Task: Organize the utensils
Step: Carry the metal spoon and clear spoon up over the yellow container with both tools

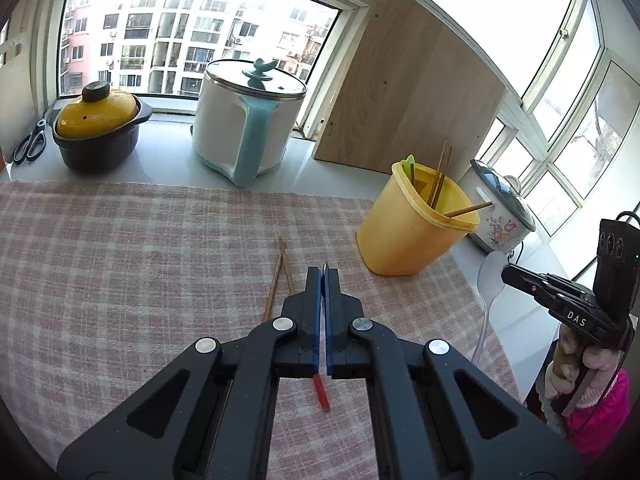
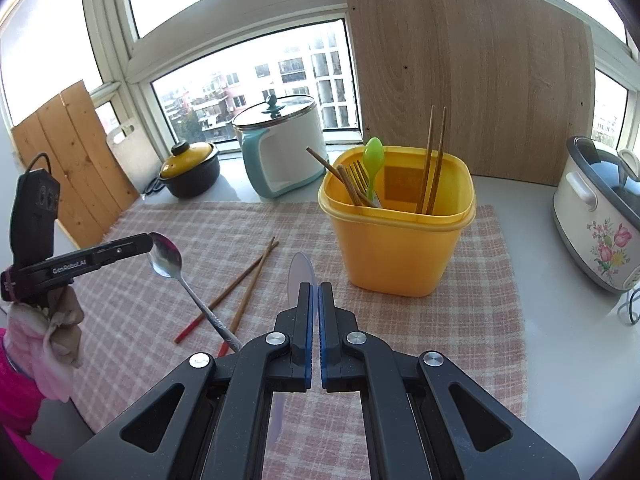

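The left claw (image 2: 150, 242) is clamped on a metal spoon (image 2: 166, 260), gripping the bowl end; the handle slants down and away from it, above the checked cloth (image 2: 492, 280) that covers the bench (image 2: 560, 360). In its own view the left claw (image 1: 323, 270) shows its blue pads pressed together with only a thin edge of the spoon poking out at the tips.

The right claw (image 2: 314, 286) is closed on a white plastic spoon (image 2: 301, 270): the pale bowl sticks up just past the fingertips and the handle runs back beneath the jaws. From the left wrist view the same white spoon (image 1: 490, 280) hangs from the right claw (image 1: 506, 274), off to the right of the left claw.

A pair of red-tipped chopsticks (image 2: 240, 292) lies loose on the cloth, below and between the two claws, just left of the right claw.

The yellow utensil bin (image 2: 396, 248) stands on the cloth just ahead and right of the right claw, well apart from the left one. It holds chopsticks, a fork and a green spoon (image 2: 373, 156), all upright or leaning on the rim.
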A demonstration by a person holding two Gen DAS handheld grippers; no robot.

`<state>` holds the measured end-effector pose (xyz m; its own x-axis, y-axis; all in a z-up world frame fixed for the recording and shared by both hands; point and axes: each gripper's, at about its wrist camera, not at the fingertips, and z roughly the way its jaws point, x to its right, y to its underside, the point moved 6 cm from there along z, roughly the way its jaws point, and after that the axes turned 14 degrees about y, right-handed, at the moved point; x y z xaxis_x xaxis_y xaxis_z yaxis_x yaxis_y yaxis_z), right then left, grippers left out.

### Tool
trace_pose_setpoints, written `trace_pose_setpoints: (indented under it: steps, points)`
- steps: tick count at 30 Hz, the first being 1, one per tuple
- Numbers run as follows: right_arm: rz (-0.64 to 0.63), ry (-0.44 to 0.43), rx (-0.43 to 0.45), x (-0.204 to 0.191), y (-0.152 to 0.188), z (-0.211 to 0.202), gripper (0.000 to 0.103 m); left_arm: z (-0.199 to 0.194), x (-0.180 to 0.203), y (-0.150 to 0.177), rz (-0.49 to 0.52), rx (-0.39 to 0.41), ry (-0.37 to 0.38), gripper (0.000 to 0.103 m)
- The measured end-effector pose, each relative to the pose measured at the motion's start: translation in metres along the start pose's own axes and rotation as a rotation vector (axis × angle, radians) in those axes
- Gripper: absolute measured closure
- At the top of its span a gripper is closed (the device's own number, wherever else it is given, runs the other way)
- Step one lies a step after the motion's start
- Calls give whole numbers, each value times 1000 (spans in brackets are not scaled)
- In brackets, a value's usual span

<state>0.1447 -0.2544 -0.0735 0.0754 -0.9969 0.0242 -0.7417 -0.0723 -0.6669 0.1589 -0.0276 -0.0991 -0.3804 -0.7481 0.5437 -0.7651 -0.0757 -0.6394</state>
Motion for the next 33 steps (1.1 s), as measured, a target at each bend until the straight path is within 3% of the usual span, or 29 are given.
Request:
trace_pose_setpoints:
  steps: [17, 33]
  points:
    - [-5, 119, 170, 47, -66, -39, 102, -4, 49, -90, 137, 96, 46, 103]
    - [-32, 193, 250, 70, -130, -18, 102, 31, 90, -154, 264, 136, 34, 103]
